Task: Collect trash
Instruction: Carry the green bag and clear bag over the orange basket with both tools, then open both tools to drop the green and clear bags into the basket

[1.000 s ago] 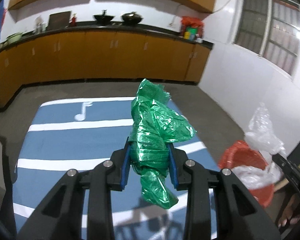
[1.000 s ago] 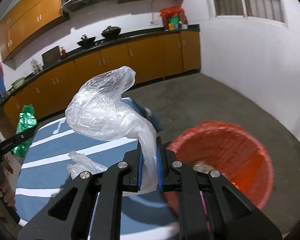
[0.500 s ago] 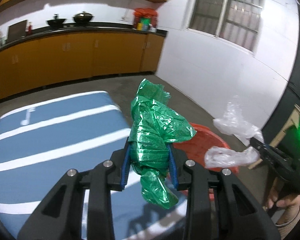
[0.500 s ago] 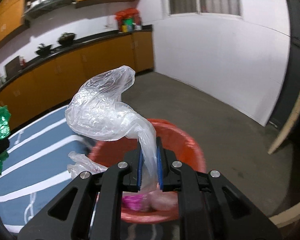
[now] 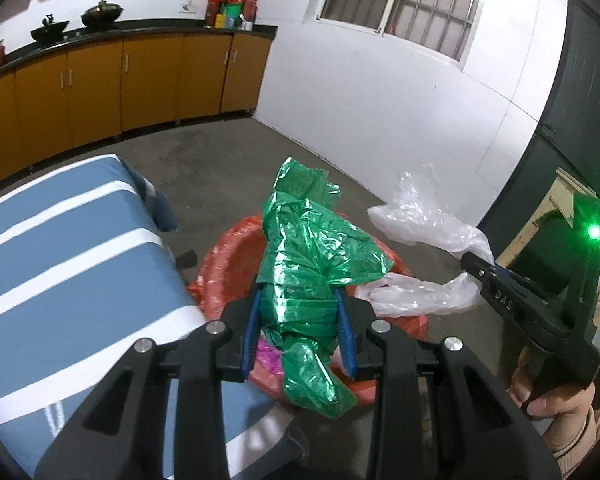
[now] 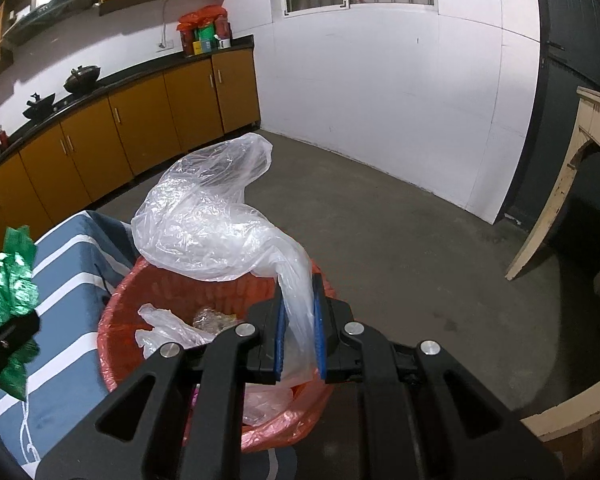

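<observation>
Gripping green bag (image 5: 312, 264) and clear bag (image 6: 212, 224) over red bin (image 6: 116, 320).

The only lettering I can read is "DAS", in pale capitals on the black side of my right gripper (image 5: 478, 266), seen from my left wrist at about three o'clock. The packets on the counter (image 6: 204, 38) at eleven o'clock from my right wrist carry printing too small to make out.

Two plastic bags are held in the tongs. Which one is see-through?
The clear plastic bag in the right tongs, above the red bin. The bag in the left tongs is a shiny green bag.
</observation>
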{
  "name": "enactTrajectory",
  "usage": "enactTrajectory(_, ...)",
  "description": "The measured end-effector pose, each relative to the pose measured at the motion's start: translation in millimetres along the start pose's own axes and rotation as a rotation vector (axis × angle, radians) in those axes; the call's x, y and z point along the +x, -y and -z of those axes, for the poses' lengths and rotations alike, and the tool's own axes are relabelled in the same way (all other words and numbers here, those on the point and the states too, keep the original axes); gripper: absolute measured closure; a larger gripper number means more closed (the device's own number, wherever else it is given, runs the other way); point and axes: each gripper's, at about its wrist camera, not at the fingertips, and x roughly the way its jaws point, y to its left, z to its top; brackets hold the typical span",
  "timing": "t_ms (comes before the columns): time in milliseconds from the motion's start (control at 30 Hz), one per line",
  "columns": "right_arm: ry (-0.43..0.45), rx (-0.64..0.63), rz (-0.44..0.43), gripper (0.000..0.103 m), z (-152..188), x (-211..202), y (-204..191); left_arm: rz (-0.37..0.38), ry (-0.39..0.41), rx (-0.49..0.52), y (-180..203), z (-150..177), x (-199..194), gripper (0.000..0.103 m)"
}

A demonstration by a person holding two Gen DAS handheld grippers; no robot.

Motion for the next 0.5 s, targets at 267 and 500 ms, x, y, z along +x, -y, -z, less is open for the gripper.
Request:
enactTrajectory(267, -0.019, 0.002, 0.003, 0.091, -1, 11, 2, 0.018, -0.044, 0.008, 9, 0, 29, 0.069)
enactTrajectory(500, -0.053, 0.007, -0.03, 0.089, -3, 21, 1, 0.018, -0.084, 0.007, 10, 4, 52, 0.065)
